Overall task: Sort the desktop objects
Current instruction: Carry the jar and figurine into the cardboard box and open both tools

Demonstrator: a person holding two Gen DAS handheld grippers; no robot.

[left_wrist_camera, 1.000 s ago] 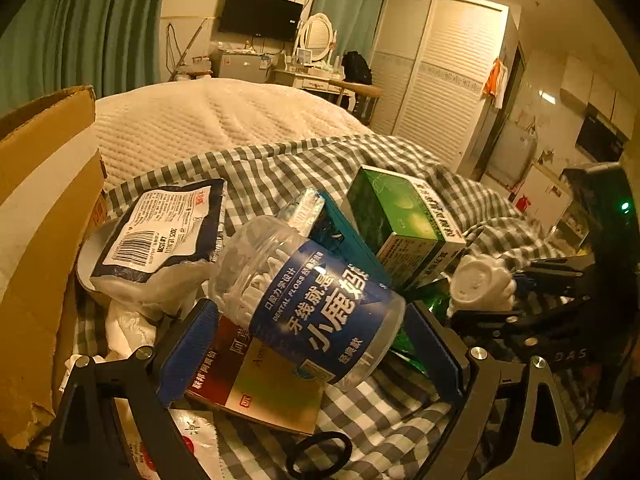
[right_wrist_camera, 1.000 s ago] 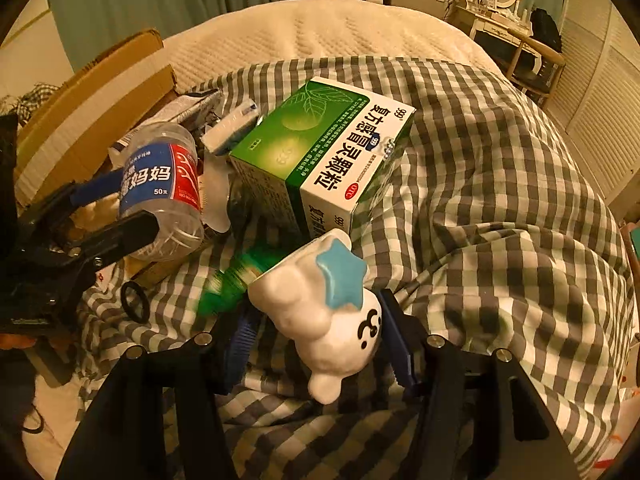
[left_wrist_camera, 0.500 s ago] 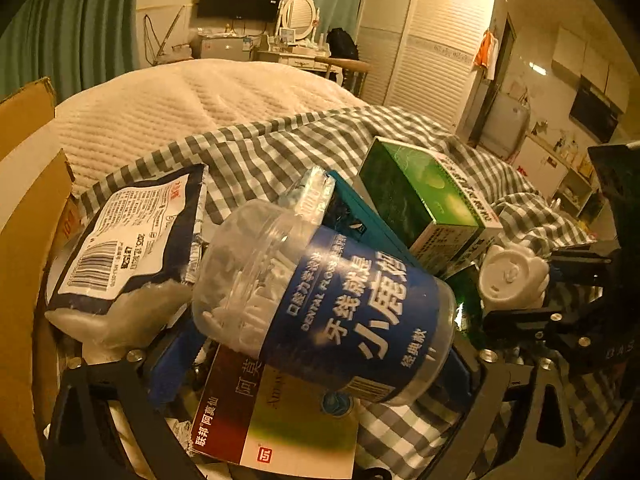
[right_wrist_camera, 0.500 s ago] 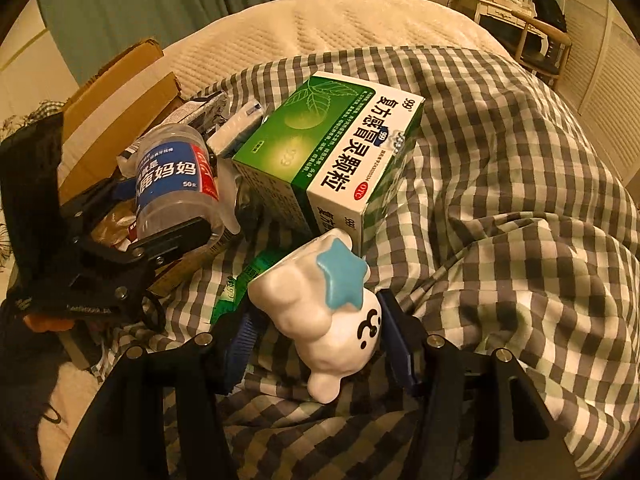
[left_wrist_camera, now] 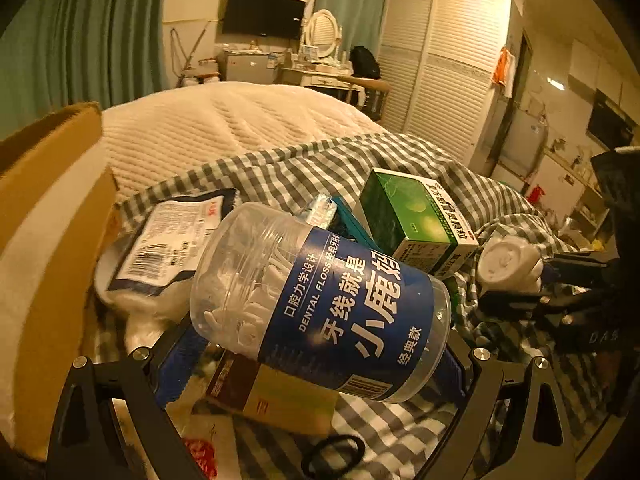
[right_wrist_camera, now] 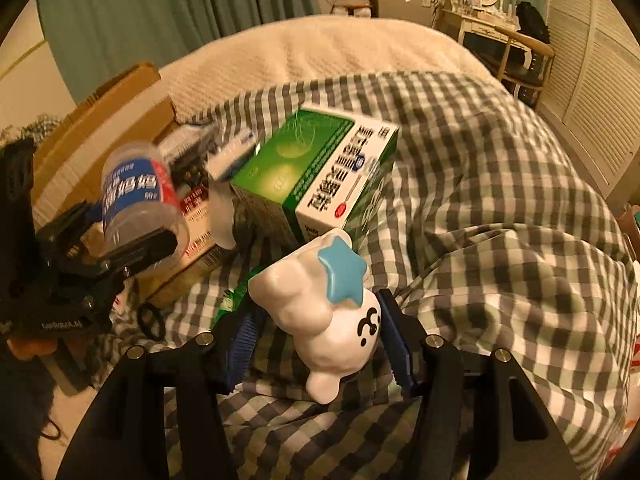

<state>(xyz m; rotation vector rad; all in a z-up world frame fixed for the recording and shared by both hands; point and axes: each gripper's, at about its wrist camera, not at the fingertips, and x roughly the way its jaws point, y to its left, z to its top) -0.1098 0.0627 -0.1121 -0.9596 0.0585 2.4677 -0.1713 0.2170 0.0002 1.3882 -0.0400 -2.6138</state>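
Note:
My left gripper [left_wrist_camera: 316, 344] is shut on a clear dental floss jar [left_wrist_camera: 320, 304] with a blue label and holds it tilted above the checked cloth. It also shows in the right wrist view [right_wrist_camera: 136, 204]. My right gripper [right_wrist_camera: 320, 328] is shut on a white toy figure [right_wrist_camera: 324, 312] with a blue star; the toy also shows in the left wrist view [left_wrist_camera: 508, 264]. A green and white medicine box [right_wrist_camera: 316, 176] lies on the cloth just beyond the toy, and it also shows in the left wrist view [left_wrist_camera: 416, 220].
An open cardboard box [left_wrist_camera: 48, 240] stands at the left. A white snack packet [left_wrist_camera: 172, 240], a red and yellow flat box [left_wrist_camera: 272, 396] and a black hair tie [left_wrist_camera: 332, 456] lie under the jar. The checked cloth [right_wrist_camera: 500, 200] covers a bed.
My left gripper has lifted the jar higher above the clutter. My right gripper has raised the toy slightly and holds it the same way.

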